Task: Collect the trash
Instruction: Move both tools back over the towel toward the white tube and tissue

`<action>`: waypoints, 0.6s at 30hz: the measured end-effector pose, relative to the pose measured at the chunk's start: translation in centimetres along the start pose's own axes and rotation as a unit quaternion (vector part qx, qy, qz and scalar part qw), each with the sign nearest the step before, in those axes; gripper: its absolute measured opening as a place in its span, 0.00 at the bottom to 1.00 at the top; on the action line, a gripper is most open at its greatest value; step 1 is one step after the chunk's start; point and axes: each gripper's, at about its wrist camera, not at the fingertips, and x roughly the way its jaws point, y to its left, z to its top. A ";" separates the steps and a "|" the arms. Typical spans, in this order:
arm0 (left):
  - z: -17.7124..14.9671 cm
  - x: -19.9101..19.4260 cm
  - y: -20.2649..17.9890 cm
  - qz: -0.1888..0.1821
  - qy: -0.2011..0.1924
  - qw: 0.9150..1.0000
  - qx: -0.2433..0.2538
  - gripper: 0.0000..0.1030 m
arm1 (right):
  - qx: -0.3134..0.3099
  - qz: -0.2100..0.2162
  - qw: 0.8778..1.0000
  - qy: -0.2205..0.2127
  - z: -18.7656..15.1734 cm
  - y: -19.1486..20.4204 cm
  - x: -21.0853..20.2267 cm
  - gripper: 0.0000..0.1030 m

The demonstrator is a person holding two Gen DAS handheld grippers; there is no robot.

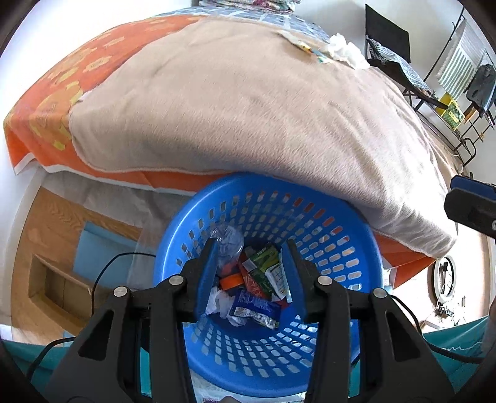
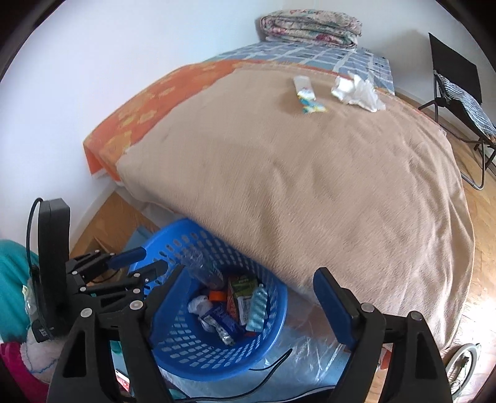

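A blue perforated basket (image 1: 341, 214) (image 2: 186, 347) stands on the floor against the bed. It holds a clear plastic bottle (image 1: 231, 240), a green carton (image 1: 263, 263), a blue wrapper (image 1: 254, 307) and a white tissue (image 1: 221, 302). My left gripper (image 1: 251, 248) (image 2: 150, 260) hangs over the basket, open, nothing between its pads. My right gripper (image 2: 251, 276) stands wide open above the basket's near right side, also empty; one finger (image 1: 468, 186) shows in the left wrist view. Far up the bed lie a crumpled white tissue (image 2: 356, 90) (image 1: 347, 51) and a small wrapper (image 2: 307, 93) (image 1: 302, 45).
A beige blanket (image 2: 310, 186) covers the bed over an orange sheet (image 2: 130, 124), with a folded quilt (image 2: 310, 26) at the far end. A black folding chair (image 2: 455, 90) stands on the wooden floor at the right. Clear plastic sheeting (image 2: 310, 350) and a black cable (image 2: 272, 365) lie by the basket.
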 end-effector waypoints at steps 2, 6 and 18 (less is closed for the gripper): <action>0.3 -0.3 -0.6 -0.001 -0.005 1.000 0.006 0.42 | 0.005 -0.002 1.000 -0.005 0.3 -0.5 -0.3 0.82; 0.8 -0.7 -1.5 -0.007 -0.012 1.000 0.017 0.42 | 0.022 -0.006 1.000 -0.018 0.8 -1.8 -0.8 0.82; 5.0 -1.4 -2.8 -0.032 -0.025 0.998 0.046 0.42 | 0.063 -0.016 0.996 -0.060 3.5 -5.4 -2.6 0.85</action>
